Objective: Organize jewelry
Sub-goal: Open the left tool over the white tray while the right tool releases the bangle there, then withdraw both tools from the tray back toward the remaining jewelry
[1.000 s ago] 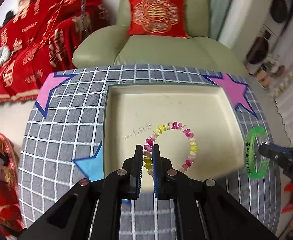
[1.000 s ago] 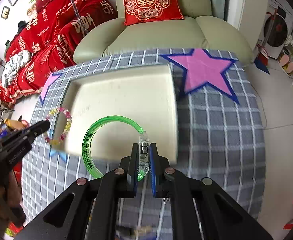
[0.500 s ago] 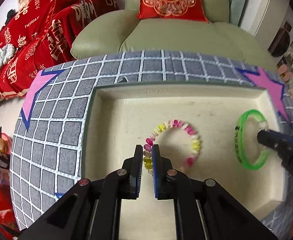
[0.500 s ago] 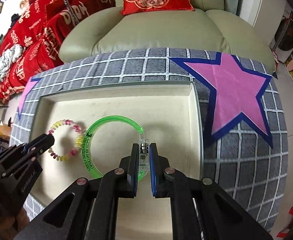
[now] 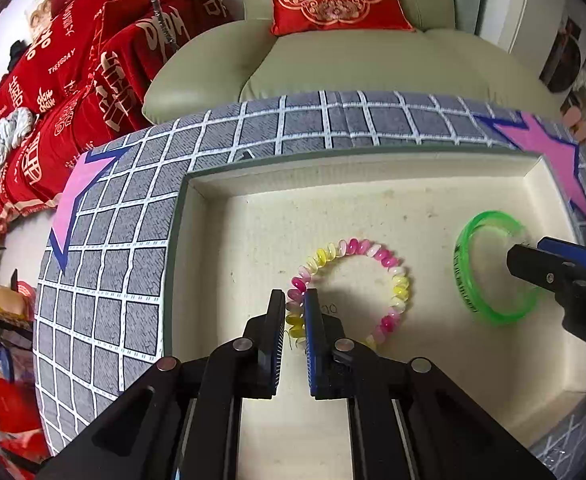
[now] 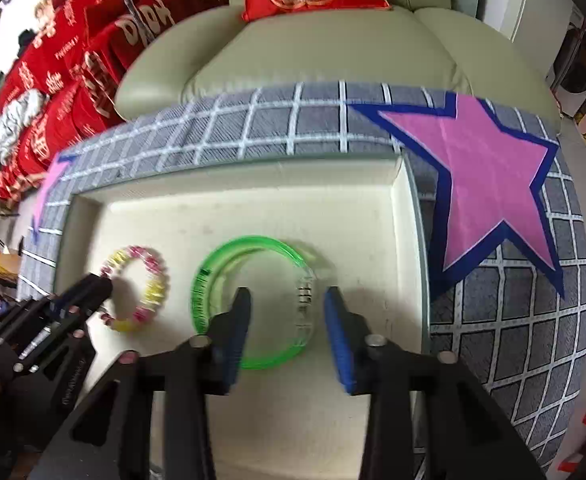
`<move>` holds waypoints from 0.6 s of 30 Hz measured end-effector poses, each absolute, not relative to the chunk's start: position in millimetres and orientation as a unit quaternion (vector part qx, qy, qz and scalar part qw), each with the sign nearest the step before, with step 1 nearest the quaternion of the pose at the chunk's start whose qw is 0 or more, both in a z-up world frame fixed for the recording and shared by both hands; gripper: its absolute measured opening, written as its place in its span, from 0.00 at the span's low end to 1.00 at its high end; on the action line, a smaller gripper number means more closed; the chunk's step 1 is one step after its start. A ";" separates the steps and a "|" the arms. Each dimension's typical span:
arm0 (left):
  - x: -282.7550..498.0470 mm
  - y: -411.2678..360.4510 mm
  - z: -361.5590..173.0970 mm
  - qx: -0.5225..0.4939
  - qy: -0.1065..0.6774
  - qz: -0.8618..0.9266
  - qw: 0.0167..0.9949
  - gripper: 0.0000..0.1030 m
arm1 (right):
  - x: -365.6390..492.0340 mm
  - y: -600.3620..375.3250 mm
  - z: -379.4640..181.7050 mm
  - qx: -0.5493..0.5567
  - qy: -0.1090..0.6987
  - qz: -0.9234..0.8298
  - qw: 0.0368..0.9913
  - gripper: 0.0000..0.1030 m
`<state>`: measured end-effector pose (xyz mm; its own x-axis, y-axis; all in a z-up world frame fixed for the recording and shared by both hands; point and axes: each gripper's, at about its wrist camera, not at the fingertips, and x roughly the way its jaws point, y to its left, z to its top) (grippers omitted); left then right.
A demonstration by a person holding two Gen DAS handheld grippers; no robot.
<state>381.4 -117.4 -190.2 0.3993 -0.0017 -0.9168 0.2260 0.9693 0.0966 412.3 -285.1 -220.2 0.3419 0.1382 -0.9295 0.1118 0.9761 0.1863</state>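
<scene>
A pink, yellow and white beaded bracelet [image 5: 377, 264] lies on the floor of the cream tray [image 5: 333, 184]. My left gripper [image 5: 294, 308] is shut on the bracelet's near left side. A green bangle [image 6: 213, 276] lies flat in the tray to the right of the bracelet. My right gripper [image 6: 287, 300] is open, its fingers on either side of the bangle's near right part without touching it. The bangle [image 5: 463, 276] and the right gripper [image 5: 529, 256] also show in the left wrist view. The beaded bracelet [image 6: 153, 284] and left gripper [image 6: 101, 284] show in the right wrist view.
The tray sits on a grey checked cloth [image 5: 105, 304] with pink stars [image 6: 489, 184] over a round table. A pale green armchair [image 5: 373, 64] with a red cushion stands behind. Red fabric [image 5: 73, 64] is piled at the left, clutter low on the left.
Both grippers came down into the tray with their pieces. My right gripper opened and let the green bangle go; it now lies flat. My left gripper stays shut on the bracelet.
</scene>
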 end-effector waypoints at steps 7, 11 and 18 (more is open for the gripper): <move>374.0 -111.9 -170.2 0.094 0.513 -0.057 0.851 1.00 | 399.5 -290.7 -187.0 0.124 0.544 0.006 0.830 0.46; 368.4 -110.8 -161.4 0.097 0.511 -0.069 0.851 1.00 | 389.2 -293.1 -175.2 0.130 0.539 0.007 0.832 0.49; 328.1 -96.9 -135.1 0.093 0.495 -0.092 0.859 1.00 | 357.8 -293.0 -151.9 0.154 0.522 0.011 0.839 0.80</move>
